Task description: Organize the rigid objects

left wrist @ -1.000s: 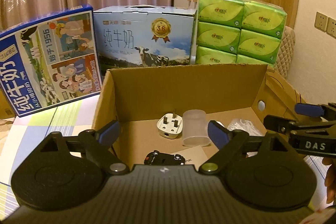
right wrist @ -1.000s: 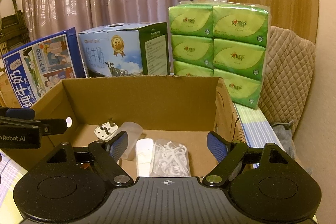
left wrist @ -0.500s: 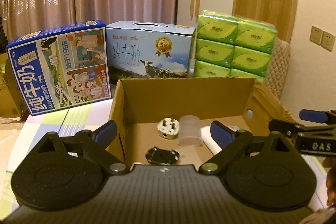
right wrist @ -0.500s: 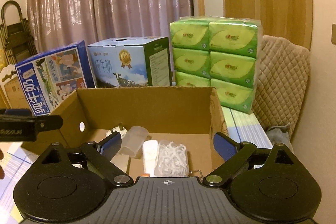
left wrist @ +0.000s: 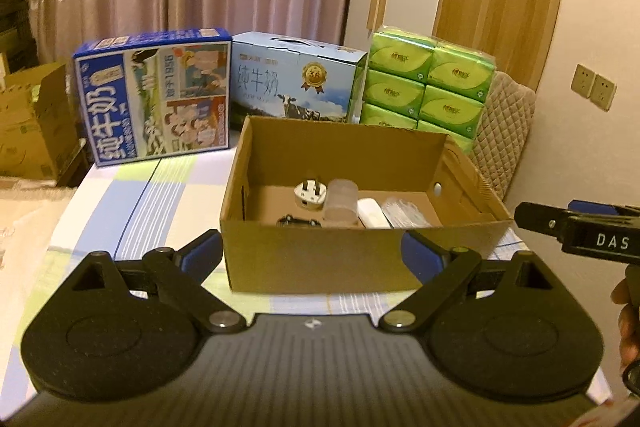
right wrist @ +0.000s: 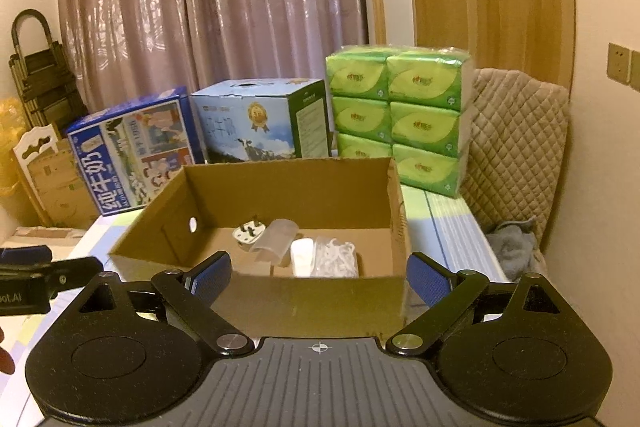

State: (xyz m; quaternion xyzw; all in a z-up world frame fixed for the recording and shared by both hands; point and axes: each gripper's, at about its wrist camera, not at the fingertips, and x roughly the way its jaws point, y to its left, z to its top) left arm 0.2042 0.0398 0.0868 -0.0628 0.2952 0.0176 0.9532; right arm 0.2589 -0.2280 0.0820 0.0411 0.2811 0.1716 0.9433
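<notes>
I have both grippers hanging in front of the open brown cardboard box [left wrist: 320, 259], which sits mid-frame on the striped tabletop [left wrist: 132, 211]. The left gripper [left wrist: 312, 251] has its jaws wide apart with nothing between them; the right gripper [right wrist: 320, 275] has just been opening its jaws and they too stand wide and empty. The sorting looks close to finished, in my judgement: a white three-pin plug [left wrist: 310, 191], a frosted translucent plastic cup [left wrist: 341, 203] lying on its side, a white oblong block [left wrist: 372, 213] and a clear packet of white floss picks [right wrist: 335, 257] already lie on the box floor, and I see nothing loose left on the tabletop, though much of it is out of frame. The left view alone shows a small black toy car [left wrist: 298, 221] tucked behind the near wall; the right view hides it. The right view alone shows a grey cloth [right wrist: 510, 243] at right, beside the quilted beige chair [right wrist: 516, 147].
</notes>
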